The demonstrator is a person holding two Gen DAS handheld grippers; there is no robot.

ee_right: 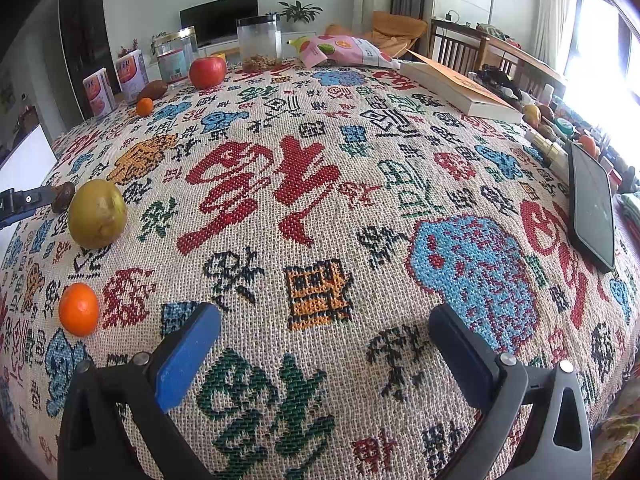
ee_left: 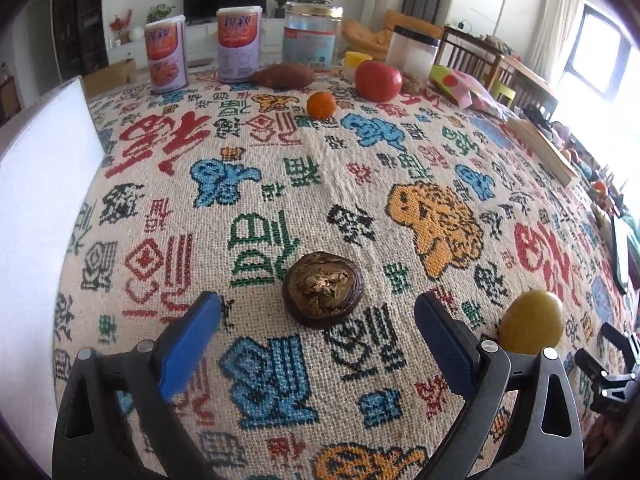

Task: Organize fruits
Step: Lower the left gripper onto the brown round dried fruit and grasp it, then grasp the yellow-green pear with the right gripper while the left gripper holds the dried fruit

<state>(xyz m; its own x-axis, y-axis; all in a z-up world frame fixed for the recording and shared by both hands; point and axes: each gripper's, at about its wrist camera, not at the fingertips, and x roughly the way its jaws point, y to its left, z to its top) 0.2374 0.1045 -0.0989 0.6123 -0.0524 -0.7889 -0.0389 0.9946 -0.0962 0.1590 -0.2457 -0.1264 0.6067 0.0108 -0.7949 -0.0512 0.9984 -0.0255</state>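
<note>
Bright daylight pours in from the blown-out window (ee_left: 600, 60) at far right, washing out that edge. Shadows under the fruit are soft. Fisheye distortion bows the patterned woven tablecloth (ee_right: 320, 208); corners vignette black, distant furniture looks slightly soft.

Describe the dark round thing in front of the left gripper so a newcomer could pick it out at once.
On the patterned tablecloth, look just ahead of the open left gripper, between its blue fingers. The dark brown fruit sits there on a green woven character, with a dried, papery tan centre. Its neighbour to the right, the yellow-green fruit, is smooth and pale; this one is dark, squat and wrinkled.
</note>
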